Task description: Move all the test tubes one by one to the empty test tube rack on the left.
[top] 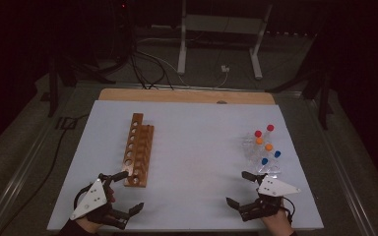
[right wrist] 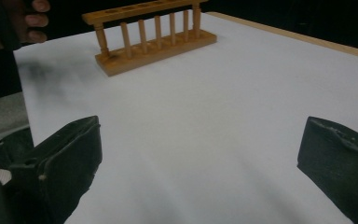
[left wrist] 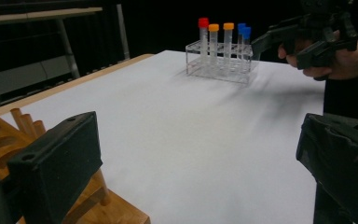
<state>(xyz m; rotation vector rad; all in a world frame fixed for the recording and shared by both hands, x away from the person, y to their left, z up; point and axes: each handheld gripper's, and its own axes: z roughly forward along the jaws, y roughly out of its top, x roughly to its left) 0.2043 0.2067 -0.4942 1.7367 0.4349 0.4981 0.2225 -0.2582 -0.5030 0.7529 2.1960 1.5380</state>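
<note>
1. The wooden rack (top: 139, 150) lies on the left half of the white surface (top: 197, 147), its row of holes running away from the person; every hole in view is empty.
2. The left gripper (top: 124, 191) sits at the surface's near left corner, just beside the rack's near end. Its jaws stand wide apart with nothing between them, and one jaw tip is close to the rack's near end.
3. The left hand (top: 91, 219) comes in from the bottom edge and holds that gripper roughly level, jaws pointing across toward the right side.
4. The clear rack (top: 262, 155) stands at the right, holding tubes with red, orange and blue caps.
5. The right gripper (top: 240, 188) hovers just in front of the clear rack, jaws spread wide and empty, pointing left toward the wooden rack.
6. The right hand (top: 275, 221) grips it from the near edge, level with the surface.
</note>
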